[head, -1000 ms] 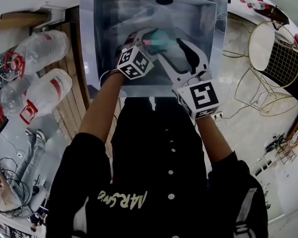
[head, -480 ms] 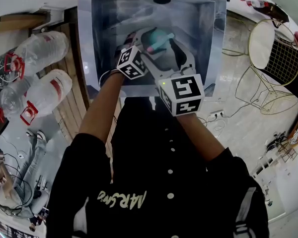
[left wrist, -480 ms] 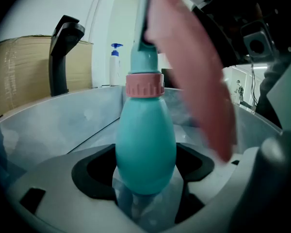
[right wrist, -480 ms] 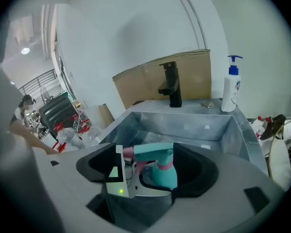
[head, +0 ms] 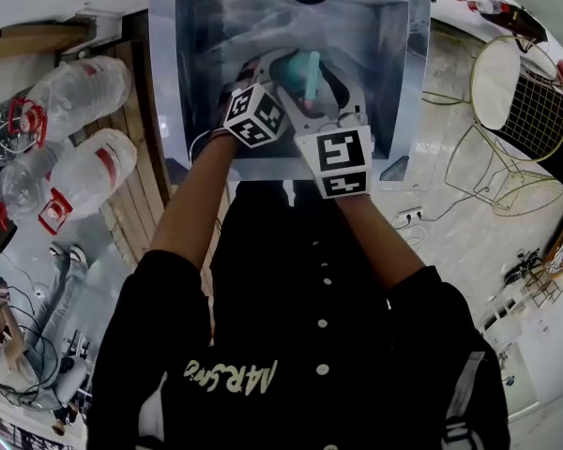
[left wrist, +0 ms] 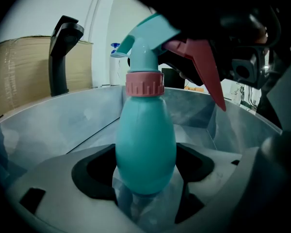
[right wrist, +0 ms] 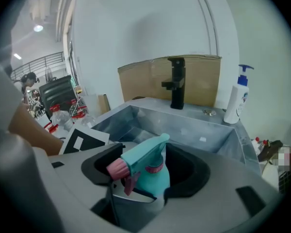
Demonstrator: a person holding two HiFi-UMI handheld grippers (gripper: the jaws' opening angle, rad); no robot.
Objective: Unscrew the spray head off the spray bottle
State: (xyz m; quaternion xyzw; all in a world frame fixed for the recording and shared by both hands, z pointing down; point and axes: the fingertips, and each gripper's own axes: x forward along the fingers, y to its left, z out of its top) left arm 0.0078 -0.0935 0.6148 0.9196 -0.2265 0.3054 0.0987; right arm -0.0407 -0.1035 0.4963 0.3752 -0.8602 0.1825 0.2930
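Observation:
A teal spray bottle [left wrist: 145, 149] with a pink collar [left wrist: 144, 84] stands upright over the steel sink [head: 202, 45]. My left gripper [left wrist: 145, 183] is shut on its round body, low down. The teal spray head [right wrist: 144, 155] with its pink nozzle and trigger [left wrist: 203, 67] sits between the black pads of my right gripper [right wrist: 146, 181]. Those jaws are closing around the head, and a gap still shows beside it. In the head view both grippers meet at the bottle [head: 305, 71], the left gripper [head: 274, 81] beside the right gripper [head: 316, 97].
A black faucet [right wrist: 177, 81] stands at the sink's back edge, with brown cardboard [right wrist: 203, 76] behind it and a white pump bottle [right wrist: 236, 101] to its right. Large plastic water bottles [head: 75, 92] lie at the left; a wire frame [head: 516, 92] stands at the right.
My right gripper has swung left from beside the bottle and now straddles the spray head. The left gripper has kept its hold on the bottle, which now stands more upright.

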